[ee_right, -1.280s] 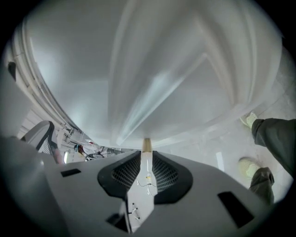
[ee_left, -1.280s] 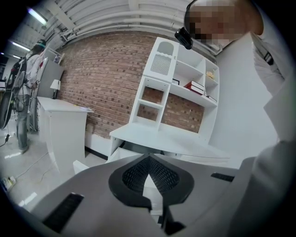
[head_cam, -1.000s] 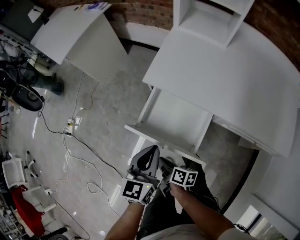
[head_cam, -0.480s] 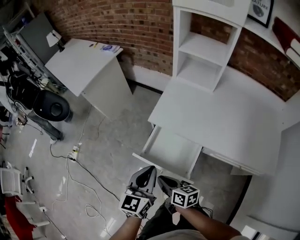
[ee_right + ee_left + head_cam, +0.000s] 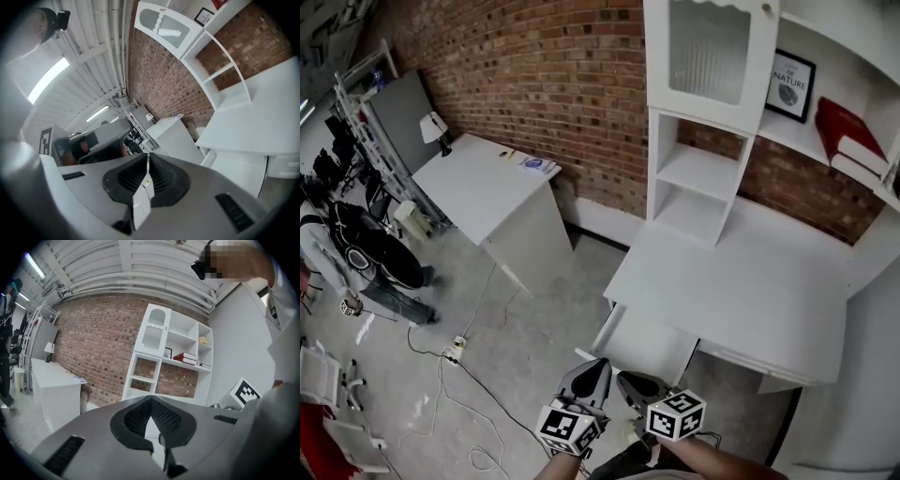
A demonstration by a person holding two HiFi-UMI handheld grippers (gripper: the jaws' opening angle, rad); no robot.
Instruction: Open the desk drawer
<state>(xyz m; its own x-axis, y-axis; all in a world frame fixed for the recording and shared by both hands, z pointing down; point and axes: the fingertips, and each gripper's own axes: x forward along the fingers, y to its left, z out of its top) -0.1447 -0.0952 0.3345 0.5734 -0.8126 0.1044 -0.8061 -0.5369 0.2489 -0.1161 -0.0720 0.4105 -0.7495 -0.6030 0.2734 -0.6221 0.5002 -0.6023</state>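
Brick, red-brown, makes up the back wall (image 5: pixel 553 103), which fills the head view from 10 to 12 o'clock. Pale grey marbled floor (image 5: pixel 497 319) spreads from 7 to 9 o'clock, with thin cables (image 5: pixel 478 389) trailing across it.

A white desk (image 5: pixel 750 281) lies at 4 o'clock, its flat top bare. On its far side, at 1 o'clock, stands a tall white hutch (image 5: pixel 698 178) with open shelves and a ribbed glass door at the top. A second white table (image 5: pixel 483 183) sits against the wall at 10 o'clock, with a small booklet (image 5: pixel 539 166) near its corner.

The desk drawer (image 5: pixel 649 339) is at 5 o'clock. It stands pulled out from under the desk's near left end, its white inside showing. The right gripper view shows the same drawer (image 5: pixel 234 171) open below the desk top.

A person (image 5: pixel 366 255) in dark clothes bends over at 9 o'clock.

Both grippers are at 6 o'clock, side by side, close in front of the drawer but not touching it. The left gripper (image 5: pixel 600 364) is closed with its tips touching; nothing is in it (image 5: pixel 151 400). The right gripper (image 5: pixel 623 377) has just been closing, and its jaws now lie together along their length with nothing between them (image 5: pixel 147 157).

A red book (image 5: pixel 848 131) lies on a hutch shelf at 2 o'clock, beside a small framed picture (image 5: pixel 790 84).
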